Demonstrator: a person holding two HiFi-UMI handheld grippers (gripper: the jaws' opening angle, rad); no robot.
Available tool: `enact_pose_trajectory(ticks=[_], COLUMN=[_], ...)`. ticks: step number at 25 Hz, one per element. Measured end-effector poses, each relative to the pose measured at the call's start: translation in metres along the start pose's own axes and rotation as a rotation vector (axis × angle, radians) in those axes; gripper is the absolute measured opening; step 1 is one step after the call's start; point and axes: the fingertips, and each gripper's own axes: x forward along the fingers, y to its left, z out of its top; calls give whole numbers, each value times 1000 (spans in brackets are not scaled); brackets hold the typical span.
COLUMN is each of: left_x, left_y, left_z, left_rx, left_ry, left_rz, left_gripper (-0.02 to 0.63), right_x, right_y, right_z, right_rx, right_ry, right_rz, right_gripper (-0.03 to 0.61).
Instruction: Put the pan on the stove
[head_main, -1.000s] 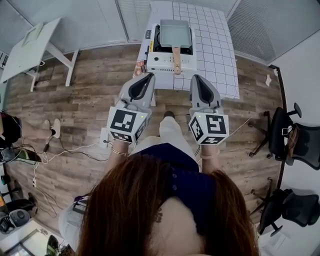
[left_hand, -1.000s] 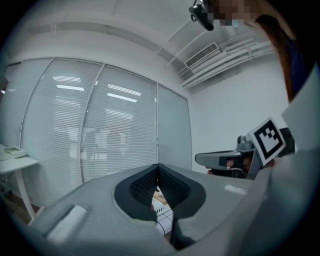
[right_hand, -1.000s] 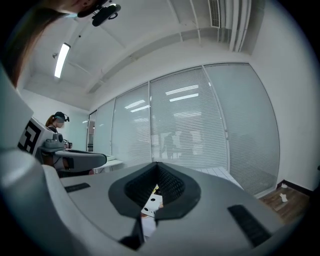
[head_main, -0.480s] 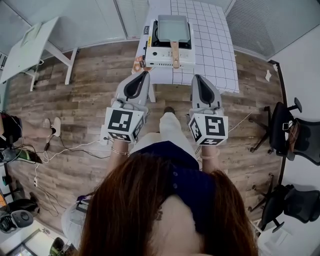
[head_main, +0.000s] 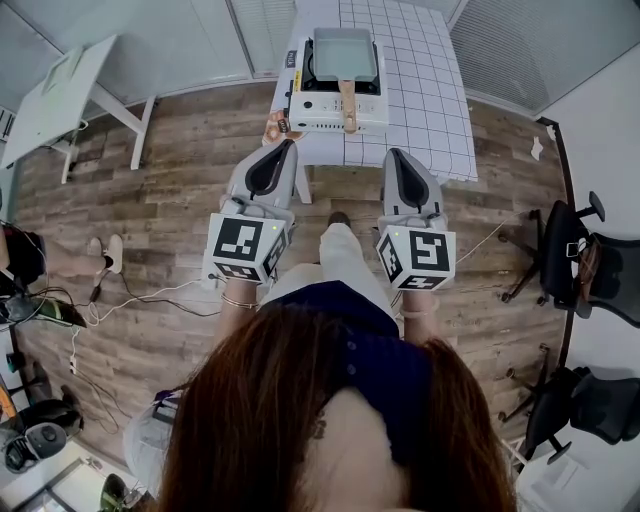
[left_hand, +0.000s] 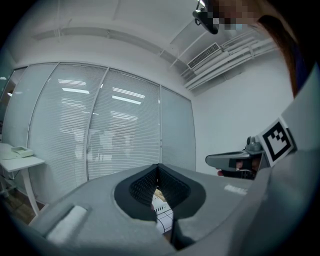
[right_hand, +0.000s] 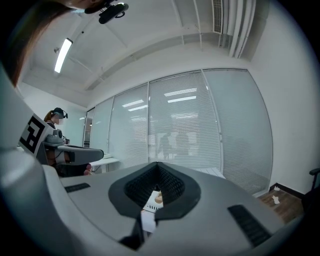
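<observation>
A rectangular grey-green pan (head_main: 345, 55) with a wooden handle (head_main: 348, 105) sits on the white portable stove (head_main: 335, 112). The stove stands at the near end of a white gridded table (head_main: 425, 90). In the head view my left gripper (head_main: 285, 148) and right gripper (head_main: 397, 156) are side by side, level, pointing at the table and just short of its front edge. Both are shut and hold nothing. The left gripper (left_hand: 158, 167) shows a sliver of the gridded table under its tips. Below the tips of the right gripper (right_hand: 159, 165) appears the handle's end (right_hand: 158, 198).
A white desk (head_main: 70, 95) stands at the far left on the wood floor. Office chairs (head_main: 590, 280) line the right wall. Cables (head_main: 130, 300) trail across the floor at the left. A small packet (head_main: 278, 125) hangs at the table's left front corner.
Both grippers have drawn back slightly from the table's front edge, and the table sits a little higher in the head view. The pan has stayed on the stove.
</observation>
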Motion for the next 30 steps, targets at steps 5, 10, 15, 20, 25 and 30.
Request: enact_pose_trajectory(ticks=[5,10,15,20,25,30], left_x=[0,0,-1,-1,2,6], left_y=[-3,-6,-5,-6,-6,-4], left_z=[2,1,-1,-2,-3,-3], left_rx=[2,1,-2,-6,-9,-12], left_ry=[-1,3,4,6,5,7], left_rz=[-6,-8,-11,-18,-27,-30], left_gripper=[9,9,9,9,9,9], right_x=[-2,-4,-5,-6,-4,0], right_y=[-2,-4,-3,-1,-2,-3], right_z=[0,-1,-3,-4,-4,-4], right_rx=[3,6,10,12,10,10], right_ry=[4,9,11,14,14,19], right_rz=[-3,-6,-10,-11,-16,-20], right_gripper=[9,8,9,9,9,9])
